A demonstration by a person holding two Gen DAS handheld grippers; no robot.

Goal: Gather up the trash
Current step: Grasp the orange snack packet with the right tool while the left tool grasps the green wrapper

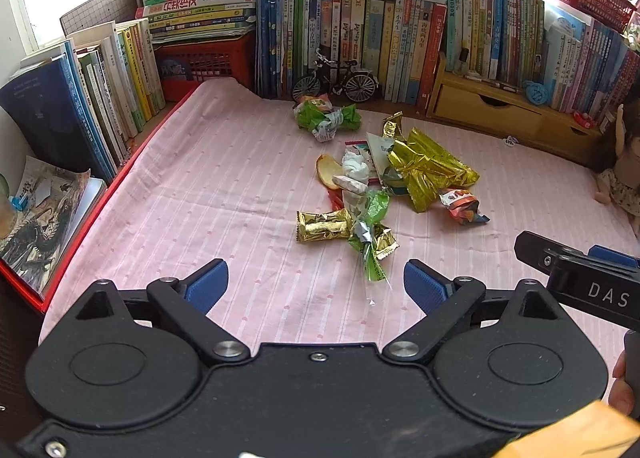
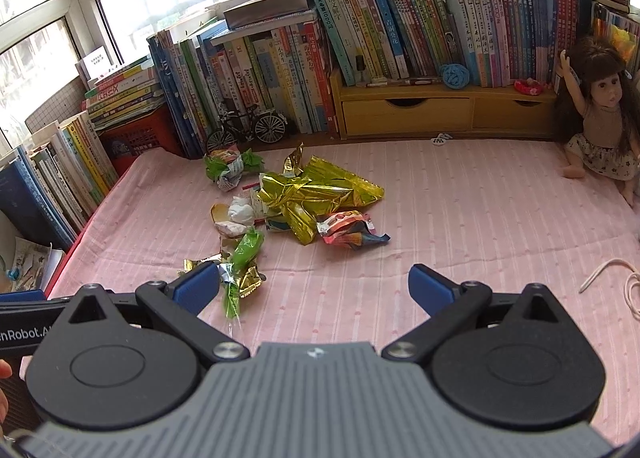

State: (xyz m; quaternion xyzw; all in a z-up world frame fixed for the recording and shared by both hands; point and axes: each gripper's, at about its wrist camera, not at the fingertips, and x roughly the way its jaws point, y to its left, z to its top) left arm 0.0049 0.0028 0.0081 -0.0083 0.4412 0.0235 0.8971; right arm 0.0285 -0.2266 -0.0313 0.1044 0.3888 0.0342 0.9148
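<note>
Surface: pink striped cloth (image 1: 208,185) spread over a desk, hemmed in by rows of books (image 1: 360,29) at the back and left, under bright windows.
Landmark: big crumpled gold foil wrapper (image 1: 428,169), lying near the middle of the cloth.
Trash pile: all litter sits loose on the cloth, clustered around the gold foil wrapper.
Behind it: green crumpled wrapper (image 1: 326,117), toward the books, just in front of a small model bicycle (image 1: 336,79).
Left of it: white tissue wad (image 1: 354,169) and an orange peel (image 1: 328,173), close together.
Right of it: orange and blue snack packet (image 1: 464,207), almost touching its lower edge.
In front of it: small gold wrapper (image 1: 322,225) and a long green cellophane wrapper (image 1: 370,242), overlapping; nearest the cameras.
Far right: doll (image 2: 600,113) seated against the books, well apart from the foil wrapper; wooden drawer unit (image 2: 440,109) behind.
Left gripper (image 1: 316,284): jaws spread wide, nothing between them, hovering over bare cloth just short of the green cellophane wrapper's tail.
Right gripper (image 2: 316,286): jaws wide apart, holding nothing; its left blue pad overlaps the cellophane wrapper in view, contact unclear.
Person: only fingertips (image 2: 4,372) at the edge of the right wrist view.
</note>
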